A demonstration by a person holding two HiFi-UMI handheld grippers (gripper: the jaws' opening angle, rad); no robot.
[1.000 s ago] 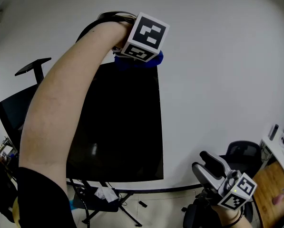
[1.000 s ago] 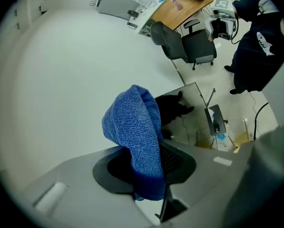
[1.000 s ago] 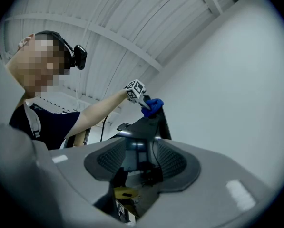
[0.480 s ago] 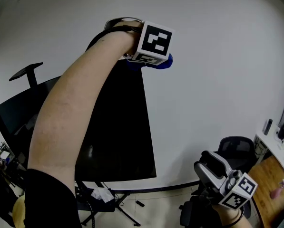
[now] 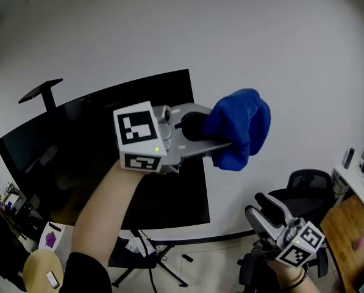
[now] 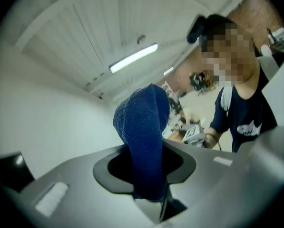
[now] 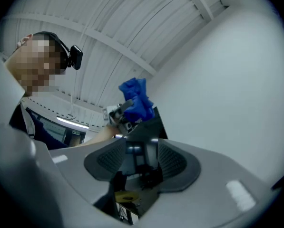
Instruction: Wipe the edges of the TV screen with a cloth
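The left claw [image 5: 213,140] is clamped tight on a bunched blue terry cloth [image 5: 238,129]. In the left gripper view its jaws pinch together on the lower end of the cloth [image 6: 142,127], and the rest stands up above them. The right claw [image 5: 258,207] sits at the lower right of the head view. Its jaws are partly apart, and in the right gripper view only air lies between the ribbed pads [image 7: 171,159].

The large black flat TV screen [image 5: 66,157] fills the left and centre of the head view. The cloth hangs just past its right edge, in front of the white wall [image 5: 291,54], and does not touch the glass.

A second ago the left arm reached up, with the cloth pressed at the top edge of the screen near its upper right corner. Now the arm has dropped to mid-frame and the claw points right, away from the panel. The right claw has hardly shifted.

The left claw's tips are buried in the cloth in the head view. The forearm covers part of the screen's lower edge, and the left side of the panel runs out of frame. The clutter on the floor under the screen is too small for us to name.
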